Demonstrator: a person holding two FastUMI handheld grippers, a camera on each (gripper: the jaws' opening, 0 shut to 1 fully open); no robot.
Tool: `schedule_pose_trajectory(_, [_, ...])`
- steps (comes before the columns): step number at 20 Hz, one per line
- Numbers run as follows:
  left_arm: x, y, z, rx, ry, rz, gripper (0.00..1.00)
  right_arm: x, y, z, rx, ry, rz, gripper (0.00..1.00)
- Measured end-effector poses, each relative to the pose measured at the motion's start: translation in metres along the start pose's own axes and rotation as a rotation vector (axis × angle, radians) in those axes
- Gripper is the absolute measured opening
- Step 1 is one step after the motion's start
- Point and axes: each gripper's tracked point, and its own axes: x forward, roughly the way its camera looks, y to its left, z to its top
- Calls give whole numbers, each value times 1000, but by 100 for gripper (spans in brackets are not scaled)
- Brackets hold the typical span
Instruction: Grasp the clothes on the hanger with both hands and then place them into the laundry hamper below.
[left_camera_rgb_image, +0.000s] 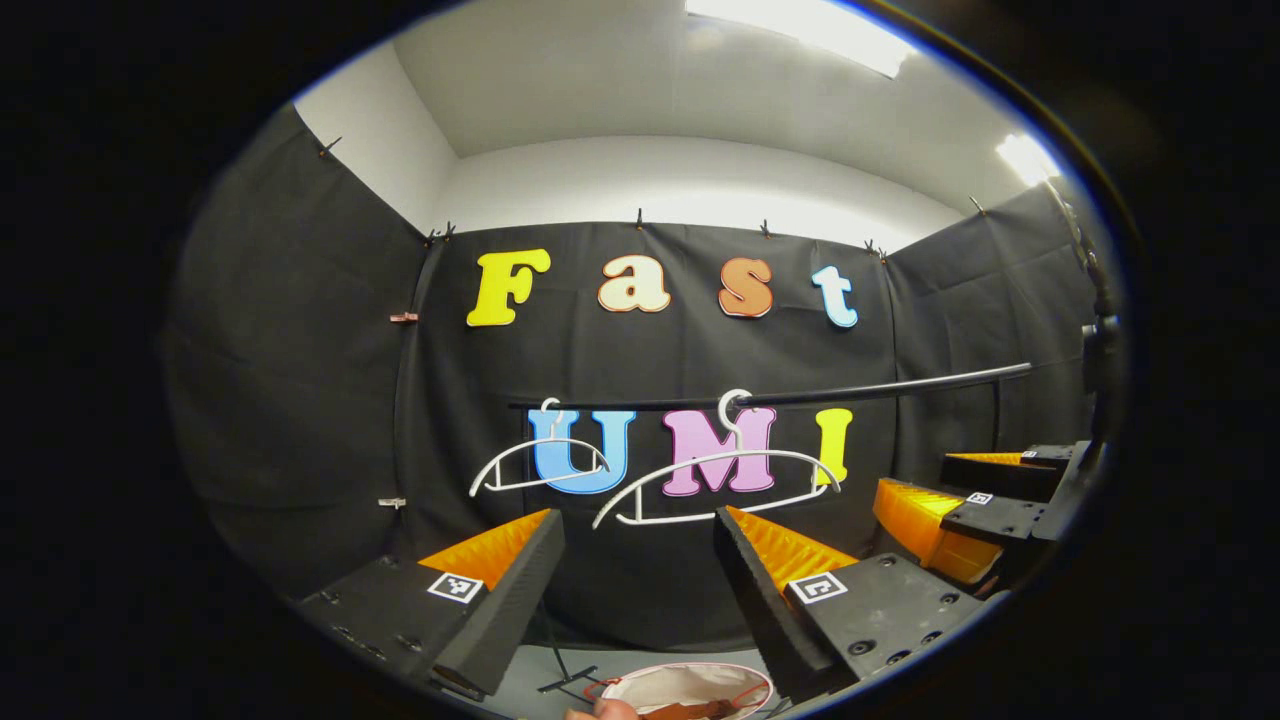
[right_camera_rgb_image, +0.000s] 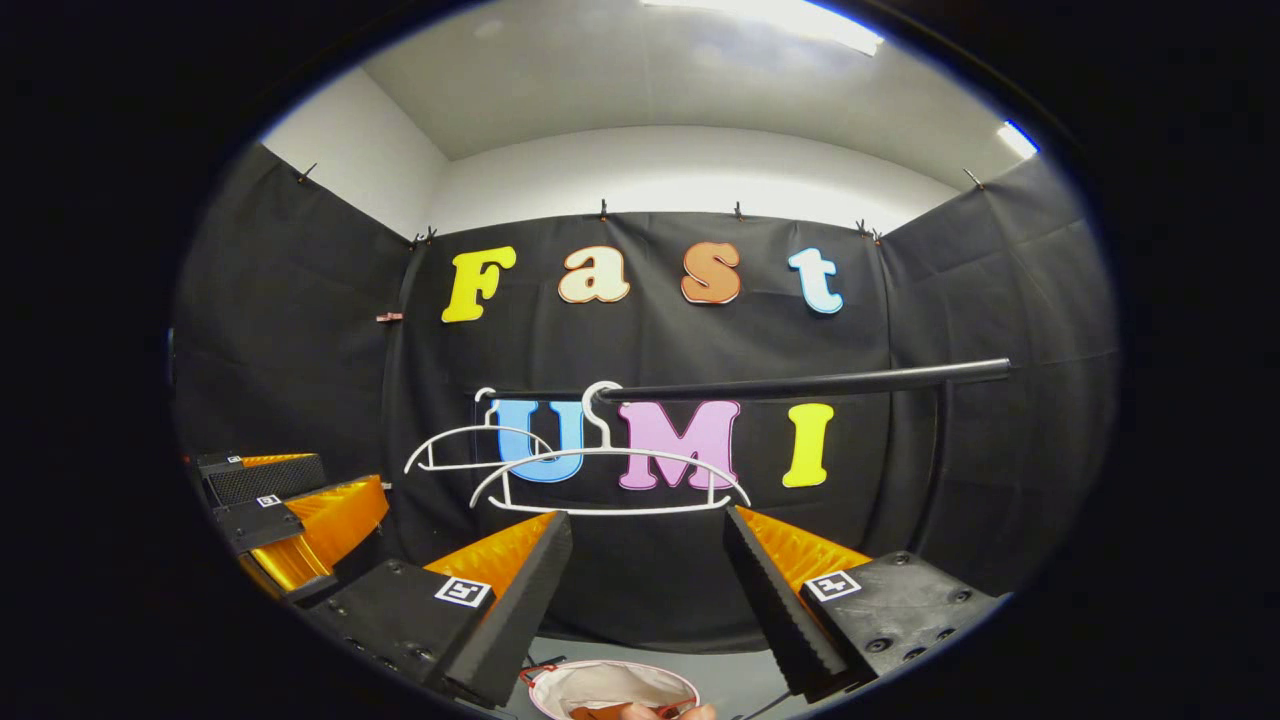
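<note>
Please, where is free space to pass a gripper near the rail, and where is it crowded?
Free: under the rail on its right part, beside the front hanger, before the black cloth. Also between that hanger and the hamper below. Crowded: the rail's left end, where the front hanger and the rear hanger overlap.

Both views face back wall, level, side by side; share rail (left_camera_rgb_image: 780, 395), hangers (right_camera_rgb_image: 610, 480), hamper (right_camera_rgb_image: 610, 685) below.

The hamper (left_camera_rgb_image: 690, 688) is cut off by the bottom edge in both views, its orange contents (left_camera_rgb_image: 690, 711) too cropped to identify, and the rail's (left_camera_rgb_image: 800, 395) right end disappears behind the right gripper (left_camera_rgb_image: 985, 500).
</note>
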Motion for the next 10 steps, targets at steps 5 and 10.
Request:
schedule_pose_trajectory(5, [2, 0, -2, -5, 2, 0, 95, 2, 0, -1, -4, 2, 0, 98])
schedule_pose_trajectory(10, [3, 2, -2, -11, 1, 5, 95, 3, -2, -2, -2, 4, -5, 98])
